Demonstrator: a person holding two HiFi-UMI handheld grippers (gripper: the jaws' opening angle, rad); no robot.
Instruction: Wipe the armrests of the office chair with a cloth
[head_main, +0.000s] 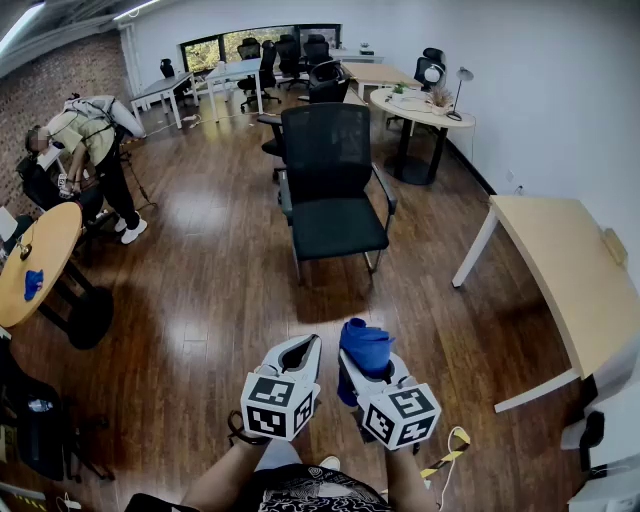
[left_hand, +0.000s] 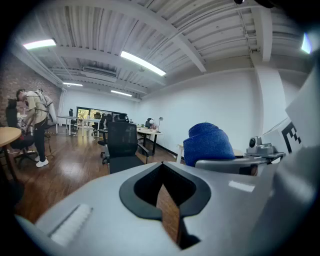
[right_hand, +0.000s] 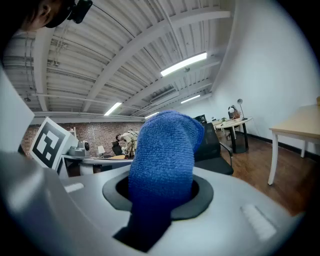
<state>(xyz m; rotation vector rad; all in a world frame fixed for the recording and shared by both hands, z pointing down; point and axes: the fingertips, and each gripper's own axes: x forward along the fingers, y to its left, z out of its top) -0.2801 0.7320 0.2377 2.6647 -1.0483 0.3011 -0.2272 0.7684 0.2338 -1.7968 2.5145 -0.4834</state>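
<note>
At lower centre the right gripper (head_main: 372, 372) clamps the blue cloth (head_main: 365, 343), bunched upward, ready for wiping. The left gripper (head_main: 297, 352) beside it is closed and empty. The office chair (head_main: 331, 170) stands well apart at upper centre, its armrests (head_main: 384, 188) not yet reached.

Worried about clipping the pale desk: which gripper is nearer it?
Right. The right gripper, jaws shut on the blue cloth, is on the side toward the pale desk; the left gripper is beside it, farther away.
</note>
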